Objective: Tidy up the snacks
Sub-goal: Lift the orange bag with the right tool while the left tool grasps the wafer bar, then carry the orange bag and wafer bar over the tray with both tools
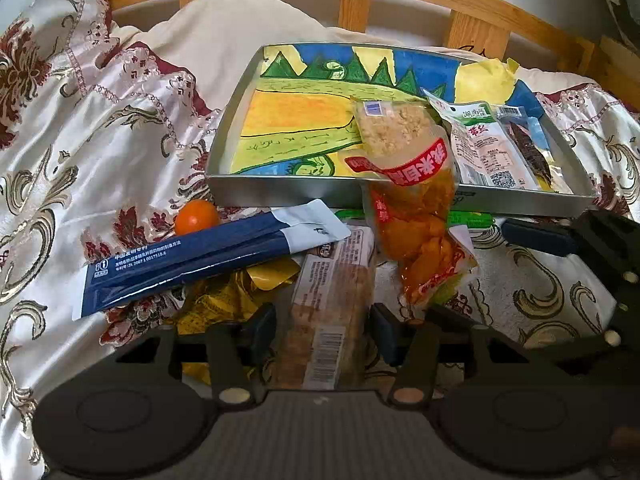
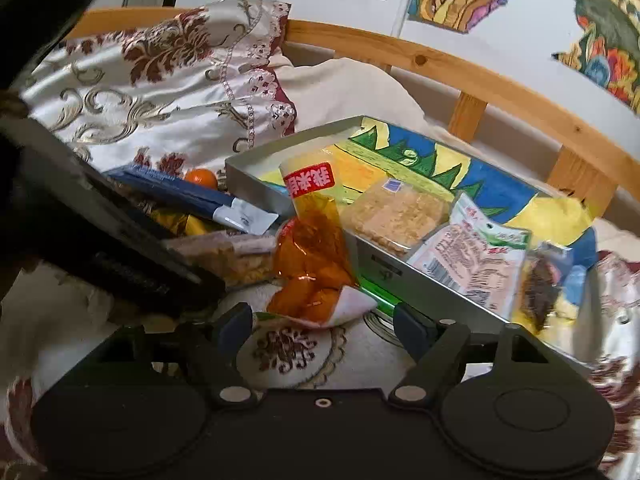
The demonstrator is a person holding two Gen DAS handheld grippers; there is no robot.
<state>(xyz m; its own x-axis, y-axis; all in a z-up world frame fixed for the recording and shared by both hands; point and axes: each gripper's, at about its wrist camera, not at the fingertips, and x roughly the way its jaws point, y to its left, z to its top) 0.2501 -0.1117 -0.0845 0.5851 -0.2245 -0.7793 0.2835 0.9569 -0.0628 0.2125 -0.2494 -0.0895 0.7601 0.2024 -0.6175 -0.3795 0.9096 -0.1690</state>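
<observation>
A long brown biscuit packet (image 1: 332,300) with a barcode lies on the bedspread. My left gripper (image 1: 324,328) is shut on it, pads against both its long sides. An orange snack packet (image 1: 416,232) with a red label leans over the front wall of the silver tray (image 1: 280,188); its lower end rests on the bed. My right gripper (image 2: 322,328) stands wide open just behind that lower end (image 2: 316,300), touching nothing. Inside the tray (image 2: 400,276) lie a rice-crisp packet (image 2: 396,212), a white-green packet (image 2: 476,256) and a dark snack packet (image 2: 540,284).
A blue-and-white sachet (image 1: 180,264), a small orange fruit (image 1: 197,216) and yellow foil wrappers (image 1: 224,300) lie left of the tray. A green item (image 2: 380,296) pokes out under the tray's front. A wooden bed rail (image 1: 352,8) runs behind, with a pillow (image 1: 224,40).
</observation>
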